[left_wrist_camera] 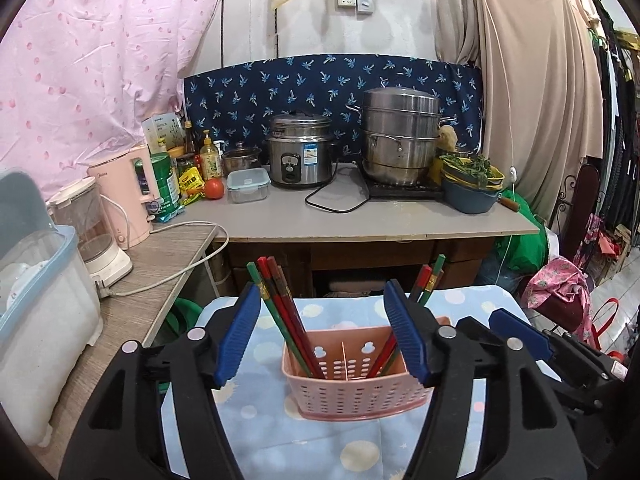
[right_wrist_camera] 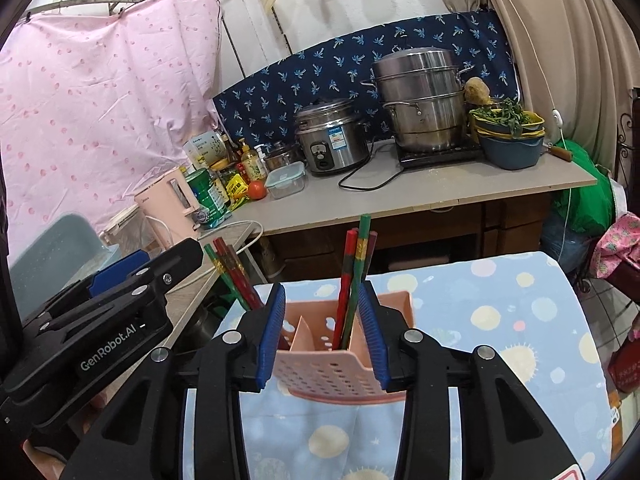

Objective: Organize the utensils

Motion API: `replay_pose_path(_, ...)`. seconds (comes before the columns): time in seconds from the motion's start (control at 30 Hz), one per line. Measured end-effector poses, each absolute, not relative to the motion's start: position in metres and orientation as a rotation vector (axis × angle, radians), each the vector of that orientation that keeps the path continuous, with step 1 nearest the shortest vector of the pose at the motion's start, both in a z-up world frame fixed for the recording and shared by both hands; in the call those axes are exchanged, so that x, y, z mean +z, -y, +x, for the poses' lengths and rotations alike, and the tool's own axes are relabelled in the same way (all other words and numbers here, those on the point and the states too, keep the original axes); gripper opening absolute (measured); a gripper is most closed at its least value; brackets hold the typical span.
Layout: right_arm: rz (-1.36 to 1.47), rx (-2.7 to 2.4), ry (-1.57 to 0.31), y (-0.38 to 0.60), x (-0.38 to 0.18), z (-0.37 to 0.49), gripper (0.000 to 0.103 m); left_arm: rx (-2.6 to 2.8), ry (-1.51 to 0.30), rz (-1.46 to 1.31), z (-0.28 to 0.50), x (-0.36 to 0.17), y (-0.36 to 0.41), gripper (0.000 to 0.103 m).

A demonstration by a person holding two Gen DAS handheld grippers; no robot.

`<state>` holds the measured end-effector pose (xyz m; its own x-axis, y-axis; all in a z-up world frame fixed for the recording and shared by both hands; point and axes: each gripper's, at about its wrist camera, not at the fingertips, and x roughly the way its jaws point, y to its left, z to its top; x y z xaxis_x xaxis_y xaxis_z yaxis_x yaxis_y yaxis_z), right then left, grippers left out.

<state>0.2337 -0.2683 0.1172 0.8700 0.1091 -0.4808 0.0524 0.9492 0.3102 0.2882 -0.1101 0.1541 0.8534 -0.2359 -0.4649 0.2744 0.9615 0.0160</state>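
A: Report the holder position.

B: The pink perforated basket (left_wrist_camera: 347, 376) stands on the blue dotted cloth (left_wrist_camera: 332, 448), on the near surface. An inner divider splits it into a left and a right compartment.

A: Contents?

B: One bundle of red and green chopsticks (left_wrist_camera: 286, 308) leans left out of the left compartment. A second bundle (right_wrist_camera: 352, 280) stands in the right compartment, tilted slightly right.

A: Left gripper (left_wrist_camera: 320, 340) condition?

B: Jaws spread wide, nothing between the blue pads (left_wrist_camera: 237, 338). In its own view the basket sits between and beyond the pads, apart from both.

A: Right gripper (right_wrist_camera: 324, 336) condition?

B: Jaws partly open, one pad on each side of the basket's right compartment. The right pad appears to lie against the basket's right wall. Whether the left pad touches the basket cannot be determined. It holds no chopsticks.

A: Relative placement of the two tools?

B: Side by side, near the basket. The counter (left_wrist_camera: 360, 216) carrying the rice cooker (left_wrist_camera: 301, 152) and the steamer pot (left_wrist_camera: 396, 136) lies far behind.
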Motion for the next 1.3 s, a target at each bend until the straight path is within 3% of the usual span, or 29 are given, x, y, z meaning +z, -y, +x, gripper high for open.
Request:
replay_pose_path(0.87,0.126,-0.074,-0.607,0.236,0.087,0.146,0.038,-0.212,-0.549,0.136,0.211,0.111,0.078,0.075)
replay_pose_path(1.17,0.137,-0.099,-0.626,0.237,0.071,0.132,0.059,-0.18,-0.605,0.147,0.195,0.083,0.069,0.085)
replay_pose_path(1.3,0.139,-0.107,-0.642,0.238,0.066,0.129,0.063,-0.17,-0.624,0.157,0.191,0.074,0.068,0.086)
